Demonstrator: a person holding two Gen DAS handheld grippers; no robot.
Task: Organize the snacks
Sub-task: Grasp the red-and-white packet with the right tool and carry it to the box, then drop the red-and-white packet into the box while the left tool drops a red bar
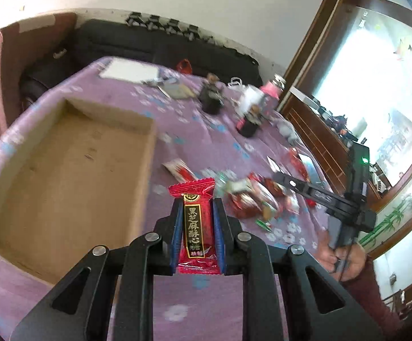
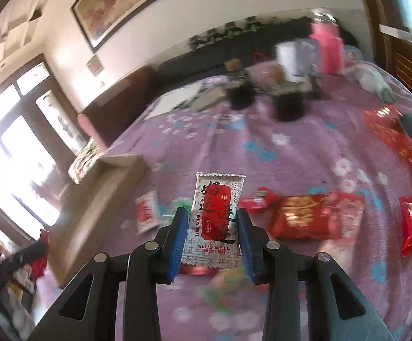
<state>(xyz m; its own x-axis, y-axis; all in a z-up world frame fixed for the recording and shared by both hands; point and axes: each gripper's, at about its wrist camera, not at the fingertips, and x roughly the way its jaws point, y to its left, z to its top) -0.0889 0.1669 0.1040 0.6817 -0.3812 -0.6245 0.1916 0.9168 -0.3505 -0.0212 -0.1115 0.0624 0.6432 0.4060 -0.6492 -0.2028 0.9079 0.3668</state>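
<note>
The left gripper (image 1: pixel 198 207) is clamping its jaws on a red candy bar (image 1: pixel 196 227), just right of the empty cardboard box (image 1: pixel 63 170) on the purple-clothed table (image 1: pixel 223 142). The right gripper (image 2: pixel 209 218) is pinching a white-and-red snack packet (image 2: pixel 215 218) above loose red wrappers (image 2: pixel 316 216).

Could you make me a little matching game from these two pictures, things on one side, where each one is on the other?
Things:
1. red candy bar
2. white and red packet
3. cardboard box
4. pink bottle

Places:
A. standing at the far end of the table
B. clamped in the left gripper
C. open on the purple cloth, nothing visible inside
D. clamped in the right gripper

Pairs: 1-B, 2-D, 3-C, 4-A
</note>
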